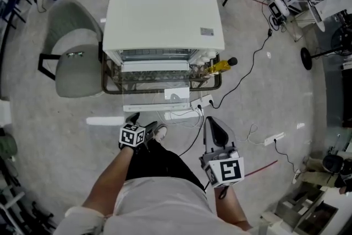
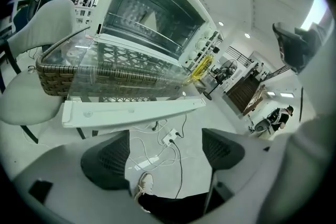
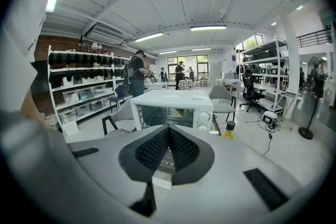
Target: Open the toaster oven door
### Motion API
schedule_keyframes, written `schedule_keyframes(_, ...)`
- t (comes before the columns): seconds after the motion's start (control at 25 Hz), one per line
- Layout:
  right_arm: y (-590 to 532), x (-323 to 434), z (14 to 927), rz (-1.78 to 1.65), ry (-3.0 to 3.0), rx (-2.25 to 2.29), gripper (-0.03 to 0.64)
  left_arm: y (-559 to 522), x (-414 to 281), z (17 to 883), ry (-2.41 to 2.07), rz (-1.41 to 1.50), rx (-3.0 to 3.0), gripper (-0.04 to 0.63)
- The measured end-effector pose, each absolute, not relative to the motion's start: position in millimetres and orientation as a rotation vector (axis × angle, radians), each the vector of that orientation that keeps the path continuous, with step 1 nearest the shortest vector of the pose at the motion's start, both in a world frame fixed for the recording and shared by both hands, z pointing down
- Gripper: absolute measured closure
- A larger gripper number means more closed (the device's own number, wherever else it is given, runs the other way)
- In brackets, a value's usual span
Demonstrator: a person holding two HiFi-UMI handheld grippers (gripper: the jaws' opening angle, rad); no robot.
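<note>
Two grippers near an opened white toaster oven

Toaster oven [image 1: 165, 16] sits on a wicker table [image 2: 52, 81] with a glass top, at the far side straight ahead, its door [image 1: 157, 107] lying flat toward the person. Left gripper [image 2: 165, 152] hovers just on the near side of the door's edge, jaws spread wide, nothing held. Right gripper [image 3: 168, 150] is further right and nearer, jaws pressed together on nothing. A small grey label [image 1: 207, 32] on the oven's top is too small to read. A yellow bottle [image 1: 219, 67] stands at the oven's right.
</note>
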State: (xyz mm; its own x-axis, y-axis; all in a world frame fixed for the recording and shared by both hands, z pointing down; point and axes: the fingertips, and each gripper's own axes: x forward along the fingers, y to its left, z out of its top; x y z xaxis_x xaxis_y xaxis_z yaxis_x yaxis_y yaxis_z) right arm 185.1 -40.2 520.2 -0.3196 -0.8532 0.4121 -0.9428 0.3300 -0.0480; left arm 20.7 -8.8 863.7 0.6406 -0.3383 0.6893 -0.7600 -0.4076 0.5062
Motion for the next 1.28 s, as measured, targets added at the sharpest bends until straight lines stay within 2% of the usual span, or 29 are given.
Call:
schedule_keyframes(0.36,-49.0,176.5,508.9,0.391,-2.341,1.621,0.595,-9.0,31.0,815.0,-0.837,0.552,2.069,0.173)
schedule_keyframes(0.64,-53.8,179.9,488.7,0.353,-2.358,1.673,0.595,-48.9,46.5,754.9,-0.822,0.470,2.223,0.173)
schedule_keyframes(0.92,-55.6,176.9,466.8,0.295,-2.364,1.730,0.595,-103.7,54.2,663.1,-0.841,0.228,2.406,0.175)
schedule_keyframes(1.28,-55.9,155.0,435.9,0.244,-2.377,1.760,0.595,-137.9,28.7,528.8,-1.013,-0.002,2.758,0.176)
